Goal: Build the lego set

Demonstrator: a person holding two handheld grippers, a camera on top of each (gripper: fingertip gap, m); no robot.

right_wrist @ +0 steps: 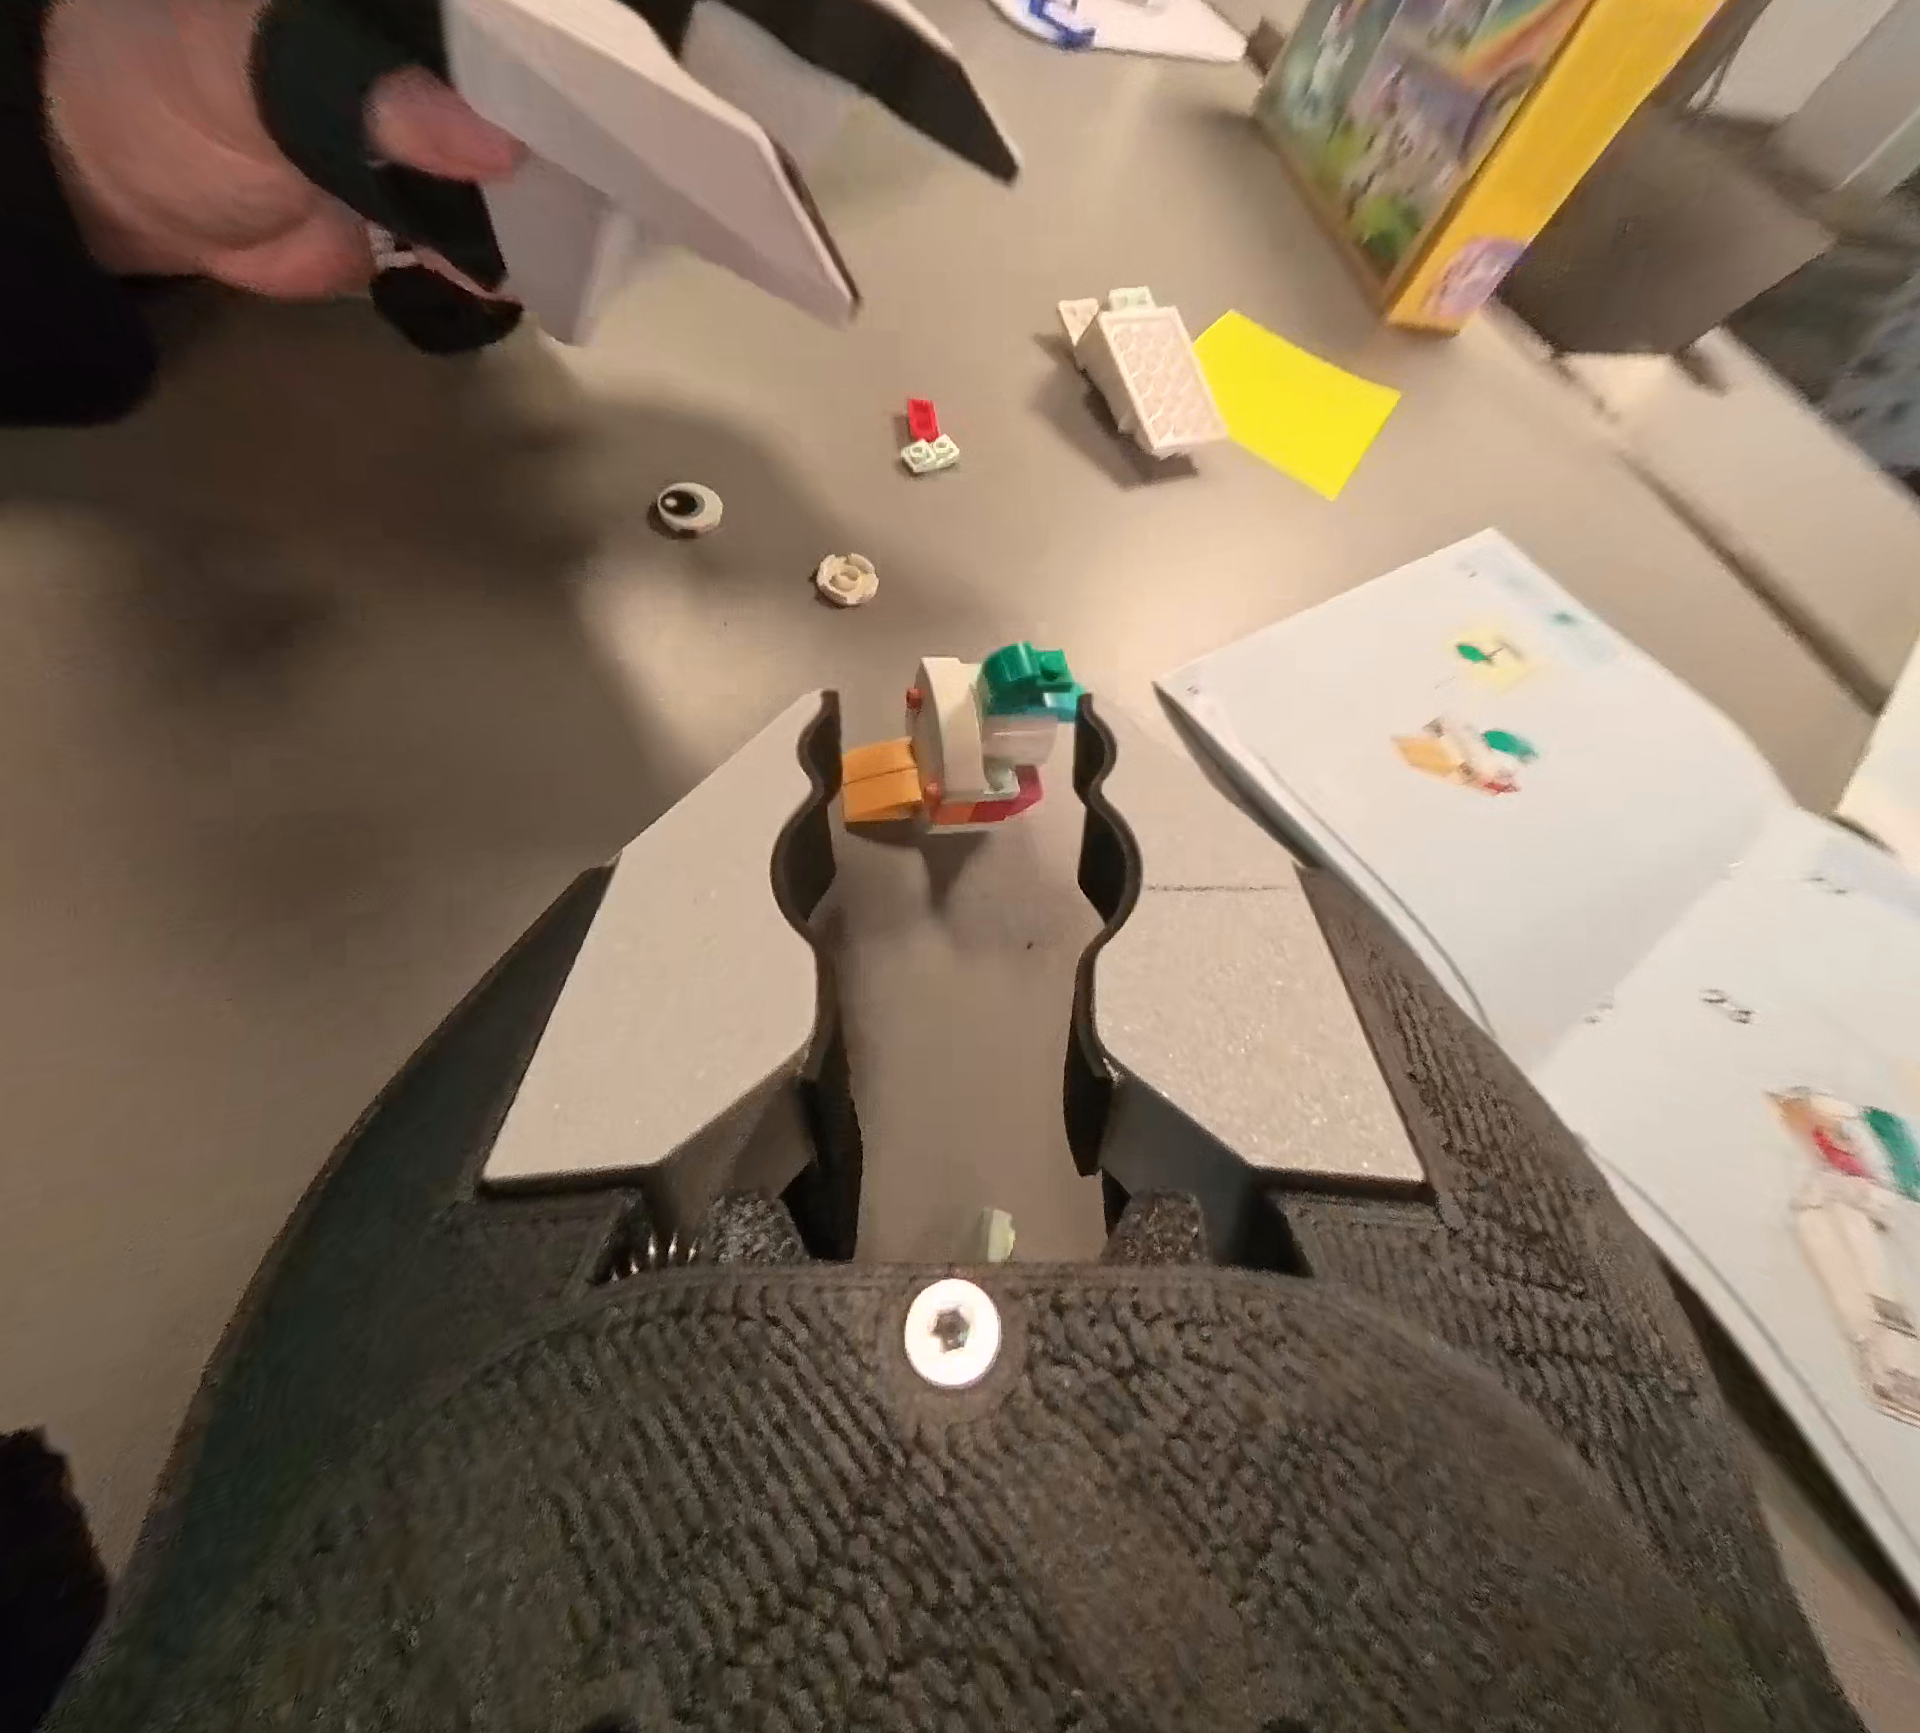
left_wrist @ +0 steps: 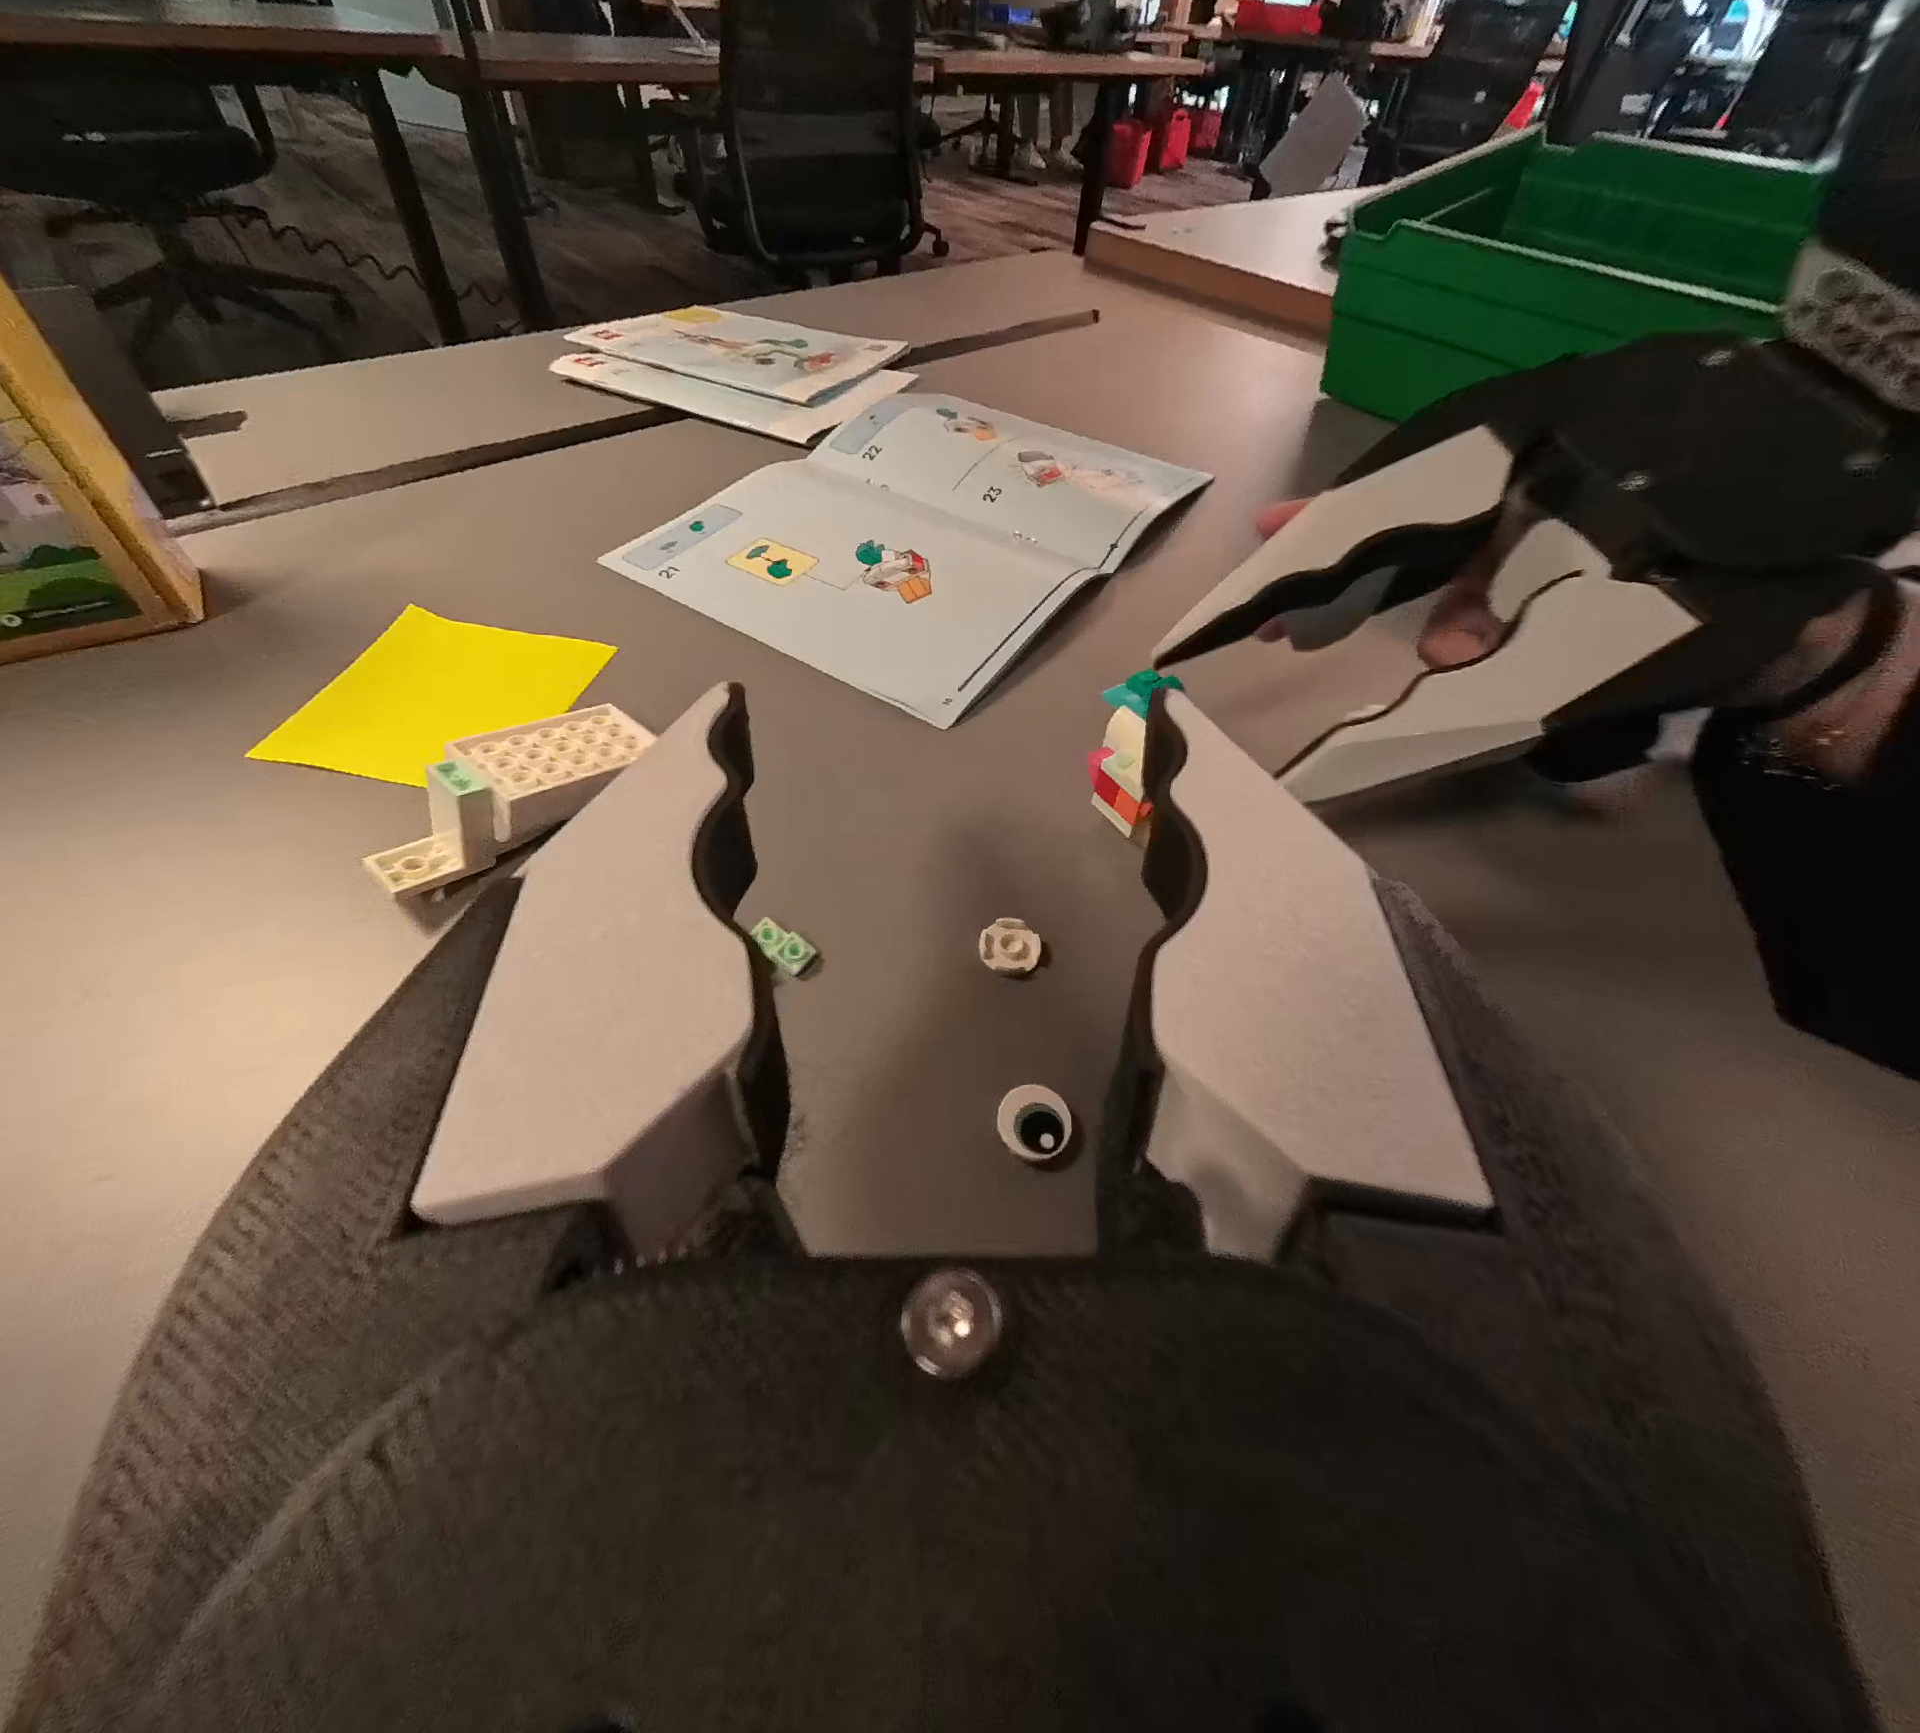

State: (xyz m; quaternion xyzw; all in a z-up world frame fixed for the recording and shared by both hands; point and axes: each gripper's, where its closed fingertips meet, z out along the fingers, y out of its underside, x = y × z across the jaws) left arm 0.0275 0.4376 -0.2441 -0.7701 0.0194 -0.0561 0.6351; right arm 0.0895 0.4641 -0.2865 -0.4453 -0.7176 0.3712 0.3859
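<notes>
A small colourful build [right_wrist: 961,748] with a teal top, white body and orange and red parts sits between the fingertips of my right gripper [right_wrist: 954,701]. The jaws are closed to its width and touch it on both sides. In the left wrist view the build [left_wrist: 1117,774] shows half hidden behind my own finger, with the right gripper [left_wrist: 1221,722] coming in from the right. My left gripper [left_wrist: 945,707] is open and empty above the table. Below it lie an eye piece [left_wrist: 1034,1124], a round white stud [left_wrist: 1008,945] and a small green plate [left_wrist: 787,945]. The left gripper also shows in the right wrist view [right_wrist: 932,237].
A white brick assembly [left_wrist: 520,779] lies beside a yellow paper [left_wrist: 436,696]. An open instruction booklet [left_wrist: 914,551] lies behind, with more booklets [left_wrist: 727,364] beyond. A green bin [left_wrist: 1558,270] stands at the right, the set's box [right_wrist: 1455,73] at the left. A red plate [right_wrist: 920,414] lies loose.
</notes>
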